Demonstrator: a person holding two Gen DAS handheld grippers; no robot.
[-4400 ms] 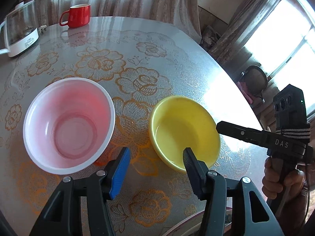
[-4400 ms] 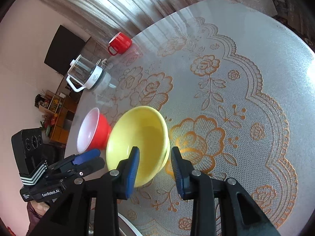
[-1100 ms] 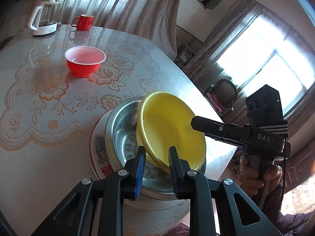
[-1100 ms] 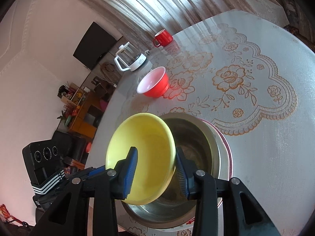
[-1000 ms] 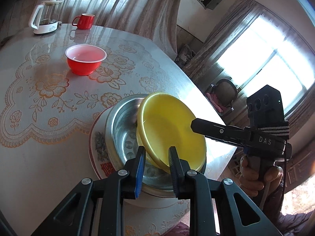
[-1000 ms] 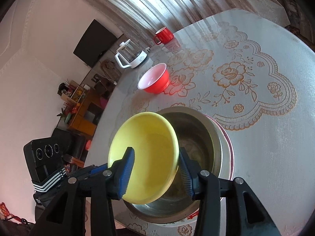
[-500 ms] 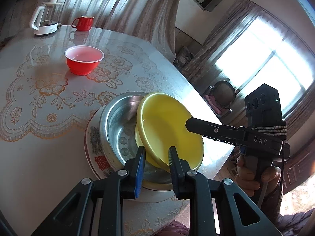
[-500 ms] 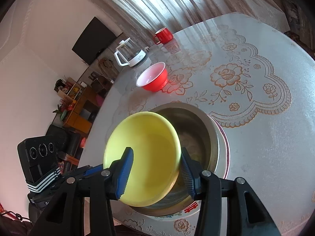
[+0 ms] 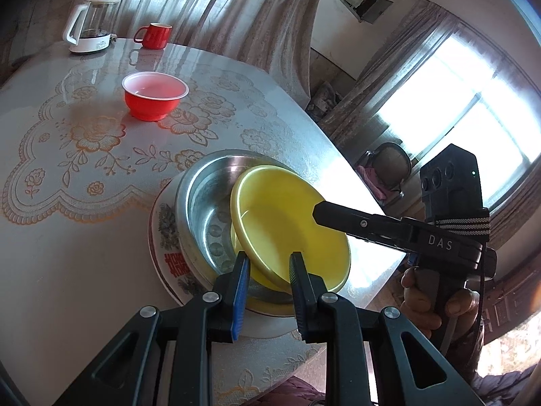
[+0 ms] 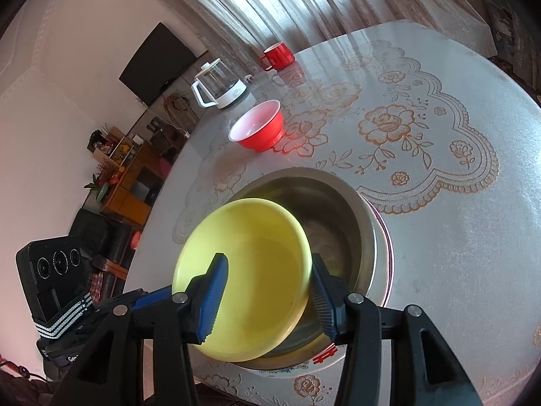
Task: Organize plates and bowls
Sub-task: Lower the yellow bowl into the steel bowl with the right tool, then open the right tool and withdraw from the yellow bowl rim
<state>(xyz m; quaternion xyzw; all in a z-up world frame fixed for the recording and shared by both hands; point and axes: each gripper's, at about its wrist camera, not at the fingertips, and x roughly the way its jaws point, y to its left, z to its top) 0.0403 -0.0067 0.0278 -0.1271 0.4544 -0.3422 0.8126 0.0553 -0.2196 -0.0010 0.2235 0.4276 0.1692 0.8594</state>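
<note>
At the far left corner of the bench (image 9: 84,253) stand a kettle (image 9: 89,25) and a red mug (image 9: 155,35), clear of our work. Nearer the middle sits the red bowl (image 9: 154,96), not yet stacked. At the near edge, our left tool (image 9: 268,265) pinches the yellow bowl (image 9: 290,223) by its rim, tilted into the steel basin (image 9: 203,209) on the plate (image 9: 162,233). Our right tool (image 10: 267,282) straddles the opposite rim, its pads looking just loose. If we let go now, the tilted bowl could drop with a clatter, or jolt the stack off the near edge.
</note>
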